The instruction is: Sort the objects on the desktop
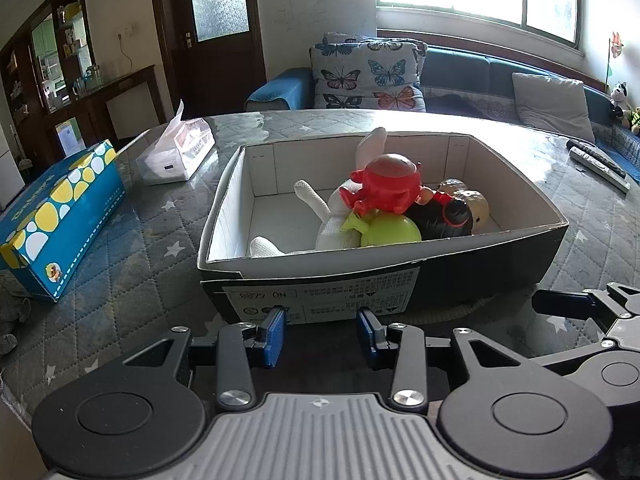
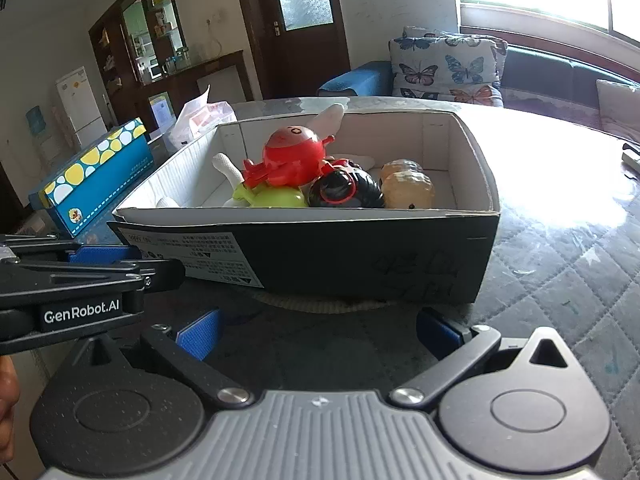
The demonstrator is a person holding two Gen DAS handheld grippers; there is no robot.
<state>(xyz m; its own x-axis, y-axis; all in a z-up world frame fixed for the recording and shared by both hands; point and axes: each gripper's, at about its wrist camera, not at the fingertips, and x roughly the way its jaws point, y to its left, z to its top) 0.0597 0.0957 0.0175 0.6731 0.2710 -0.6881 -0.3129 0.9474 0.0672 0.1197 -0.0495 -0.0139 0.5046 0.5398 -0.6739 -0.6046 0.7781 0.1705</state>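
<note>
A black cardboard box with a white inside [image 1: 492, 256] [image 2: 400, 256] stands on the quilted table. It holds a red toy [image 1: 388, 188] [image 2: 294, 156], a green toy [image 1: 390, 232] [image 2: 276, 199], a white woven toy [image 1: 320, 208], a black toy with a red ring [image 1: 448, 216] [image 2: 344, 190] and tan toys [image 1: 478, 204] [image 2: 408, 188]. My left gripper [image 1: 322, 330] is open and empty just in front of the box's labelled wall. My right gripper [image 2: 316, 330] is open wide and empty, in front of the box; a woven mat edge [image 2: 316, 302] shows under the box.
A blue tissue box with yellow and white dots [image 1: 56, 216] [image 2: 96, 172] and a white tissue pack [image 1: 176, 152] lie at the left. Remote controls [image 1: 596, 164] lie at the far right. A sofa with a butterfly cushion [image 1: 368, 72] stands behind the table.
</note>
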